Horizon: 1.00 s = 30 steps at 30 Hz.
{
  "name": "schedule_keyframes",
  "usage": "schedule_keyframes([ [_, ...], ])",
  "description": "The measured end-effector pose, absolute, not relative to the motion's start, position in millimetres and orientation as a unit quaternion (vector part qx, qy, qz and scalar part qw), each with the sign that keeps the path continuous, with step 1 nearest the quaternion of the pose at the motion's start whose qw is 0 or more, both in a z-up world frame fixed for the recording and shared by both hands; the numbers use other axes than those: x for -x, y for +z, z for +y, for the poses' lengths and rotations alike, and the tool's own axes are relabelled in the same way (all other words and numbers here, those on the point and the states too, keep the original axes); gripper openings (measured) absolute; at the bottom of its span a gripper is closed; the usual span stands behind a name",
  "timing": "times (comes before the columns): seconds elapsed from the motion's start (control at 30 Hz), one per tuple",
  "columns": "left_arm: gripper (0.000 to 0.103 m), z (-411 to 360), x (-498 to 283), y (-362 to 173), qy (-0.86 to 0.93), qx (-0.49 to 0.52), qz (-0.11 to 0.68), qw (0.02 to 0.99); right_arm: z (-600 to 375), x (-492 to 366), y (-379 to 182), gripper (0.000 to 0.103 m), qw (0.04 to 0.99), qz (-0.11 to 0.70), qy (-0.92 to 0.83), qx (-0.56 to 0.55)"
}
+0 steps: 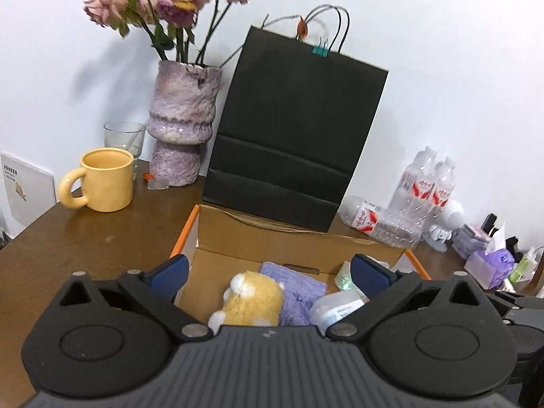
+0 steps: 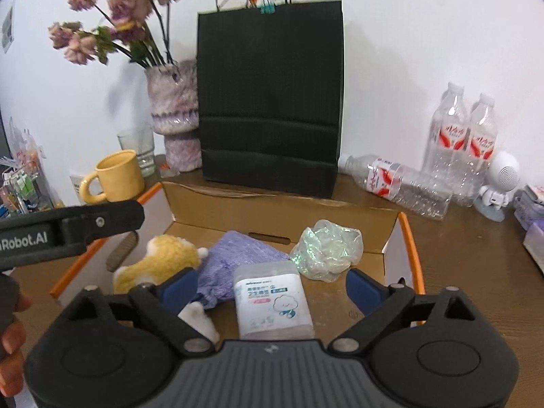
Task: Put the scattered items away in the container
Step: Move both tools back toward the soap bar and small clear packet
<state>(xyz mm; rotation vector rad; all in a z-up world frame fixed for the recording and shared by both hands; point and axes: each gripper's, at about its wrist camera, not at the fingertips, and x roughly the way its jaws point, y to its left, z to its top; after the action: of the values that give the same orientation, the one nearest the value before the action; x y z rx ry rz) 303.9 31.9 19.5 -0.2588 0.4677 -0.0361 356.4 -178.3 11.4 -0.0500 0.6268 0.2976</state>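
Right wrist view: both tongs point(image 2: 272, 287) gape empty above cardboard box point(image 2: 404, 238) holding plush toy point(image 2: 163, 258).

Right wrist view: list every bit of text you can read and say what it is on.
"Robot.AI": on the black arm of the left gripper, cut off at the frame edge.
Wipes pack: printed label, too small to read.
Water bottles: red labels, blurred.
Nothing else legible.

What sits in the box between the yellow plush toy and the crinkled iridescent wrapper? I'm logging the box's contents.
In the right wrist view, a purple knitted cloth lies between the yellow plush toy and the iridescent wrapper, with a white wipes pack just in front.
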Motion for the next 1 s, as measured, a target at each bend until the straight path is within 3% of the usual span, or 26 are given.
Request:
schedule_keyframes([
  [0.17, 0.103, 36, -261, 30, -0.025, 0.146, 0.208, 0.967, -184, -316, 28, 0.096, 0.946, 0.286, 0.153, 0.018],
  [0.23, 0.103, 37, -243, 33, -0.030, 0.155, 0.203, 0.966, -187, -296, 35, 0.103, 0.949, 0.275, 0.154, 0.016],
  [0.57, 0.103, 30, -160, 52, -0.050, 0.127, 0.182, 0.974, -194, -206, 55, 0.103, 0.955, 0.242, 0.170, 0.010],
  [1.0, 0.103, 42, -111, 34, -0.039, 0.112, 0.216, 0.969, -200, -153, 31, 0.103, 0.946, 0.276, 0.168, 0.018],
])
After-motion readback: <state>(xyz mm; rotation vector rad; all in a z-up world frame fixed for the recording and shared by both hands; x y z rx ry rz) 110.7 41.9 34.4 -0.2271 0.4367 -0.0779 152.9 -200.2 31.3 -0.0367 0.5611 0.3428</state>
